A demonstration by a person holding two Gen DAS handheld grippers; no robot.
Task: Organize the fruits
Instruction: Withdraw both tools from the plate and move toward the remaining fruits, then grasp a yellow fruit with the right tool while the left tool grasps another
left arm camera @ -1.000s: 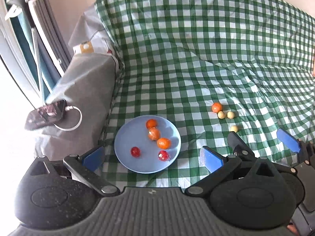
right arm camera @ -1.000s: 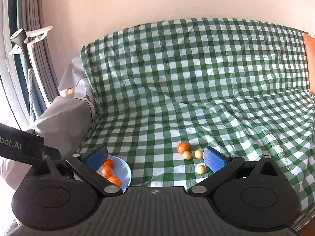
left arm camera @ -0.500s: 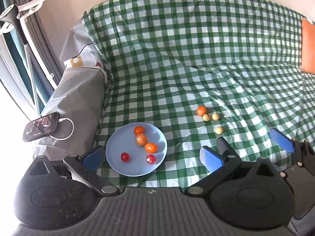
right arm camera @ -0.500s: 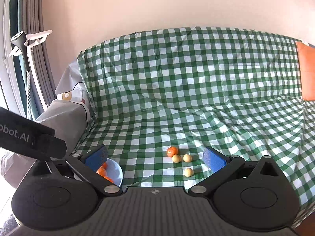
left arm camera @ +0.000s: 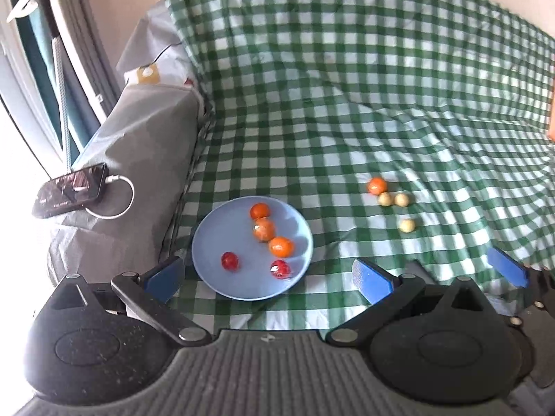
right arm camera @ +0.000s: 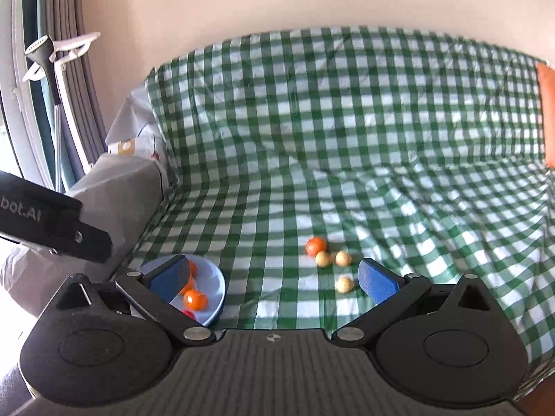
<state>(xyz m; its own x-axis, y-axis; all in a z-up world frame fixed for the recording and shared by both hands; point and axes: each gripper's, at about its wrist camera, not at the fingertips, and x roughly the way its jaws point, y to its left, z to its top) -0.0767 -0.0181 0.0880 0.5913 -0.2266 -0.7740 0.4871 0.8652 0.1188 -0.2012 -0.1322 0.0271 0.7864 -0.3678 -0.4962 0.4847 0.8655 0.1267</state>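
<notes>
A light blue plate [left arm camera: 215, 270] lies on the green checked cloth [left arm camera: 347, 104] and holds three orange fruits [left arm camera: 281, 246] and two red ones [left arm camera: 229, 260]. To its right on the cloth lie one orange fruit [left arm camera: 377, 185] and three pale yellow fruits [left arm camera: 385, 199]. My left gripper [left arm camera: 267, 275] is open and empty, above the plate's near edge. My right gripper [right arm camera: 274, 279] is open and empty; the loose fruits [right arm camera: 322, 258] lie just ahead of its right finger and the plate [right arm camera: 213, 282] is behind its left finger. The right gripper's blue pads [left arm camera: 506, 270] show in the left wrist view.
A grey covered armrest [left arm camera: 138, 131] stands left of the cloth with a phone [left arm camera: 71, 189] and a white cable [left arm camera: 118, 201] on it. Curtains and a white stand [right arm camera: 52, 52] are at the far left. An orange cushion [right arm camera: 548, 118] is at the right edge.
Both cameras swayed: views pulled back half a second ago, then returned closer to the plate and loose fruits. No fruit moved. Both grippers stayed open.
</notes>
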